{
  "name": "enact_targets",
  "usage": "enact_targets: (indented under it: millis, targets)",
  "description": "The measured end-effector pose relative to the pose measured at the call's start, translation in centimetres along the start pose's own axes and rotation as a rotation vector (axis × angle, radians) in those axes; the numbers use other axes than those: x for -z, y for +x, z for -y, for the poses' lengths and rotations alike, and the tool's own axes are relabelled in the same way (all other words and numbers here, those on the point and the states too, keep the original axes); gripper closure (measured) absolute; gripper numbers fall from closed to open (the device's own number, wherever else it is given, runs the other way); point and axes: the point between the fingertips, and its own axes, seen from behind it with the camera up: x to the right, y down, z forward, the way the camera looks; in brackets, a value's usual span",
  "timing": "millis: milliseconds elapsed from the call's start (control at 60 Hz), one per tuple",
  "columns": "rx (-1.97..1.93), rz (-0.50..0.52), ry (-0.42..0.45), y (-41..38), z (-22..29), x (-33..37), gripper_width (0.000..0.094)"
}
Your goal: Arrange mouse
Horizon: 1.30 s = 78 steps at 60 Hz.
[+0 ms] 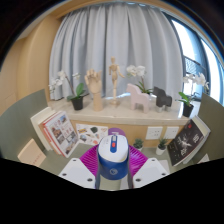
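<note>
The white computer mouse with a blue upper shell and a small red mark near its front [112, 152] sits between the two fingers of the gripper [113, 174], raised above the table and pointing away from the camera. The magenta pads [116, 172] show just under and behind the mouse, and the pale finger bodies stand close against its left and right sides, so the gripper is closed down to the width of the mouse and has it clamped.

Beyond the mouse lies a light wooden table [110, 128]. On its near left side rests an open magazine with printed pages [58, 131], tilted toward the left. On the near right side lies a dark book or magazine [189, 143].

Farther back, along the far edge of the table, a row of ornaments stands. At the left is a white orchid in a dark pot [72, 92]. Right of it stand a wooden hand model [94, 86] and a jointed wooden figure [114, 78]. Further right comes another white orchid [137, 78], then a white animal figurine [138, 98] beside a dark animal figurine [161, 98]. At the far right stands a third white orchid in a pot [190, 92].

Behind all of this hang pale grey curtains [120, 40], in front of a window.
</note>
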Motion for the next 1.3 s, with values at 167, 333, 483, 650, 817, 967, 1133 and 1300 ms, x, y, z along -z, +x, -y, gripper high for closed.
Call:
enact_targets:
  millis: [167,333,483,650,817,967,1133,1300]
  targets:
    - [0.007,-0.093,-0.117,12.0,-5.3,-4.9,0.0565]
    - [-0.034,-0.117,-0.265,17.6,-14.5,-9.3,0.0565]
    - [-0.05,-0.063,-0.367,17.6,-20.8,-12.5,0.0564]
    - [-0.13,-0.074,-0.36,17.6,-22.0,-13.2,0.0556]
    - [-0.111,-0.075,-0.355,17.6,-22.3,-13.3,0.0431]
    - [-0.049,-0.065,-0.386,17.3,-22.2,-12.7,0.0233]
    - [-0.038,-0.119,-0.331,17.3,-17.3,-8.8,0.0102]
    - [-0.066,-0.137,-0.211,15.5,-10.0,-2.7,0.0117]
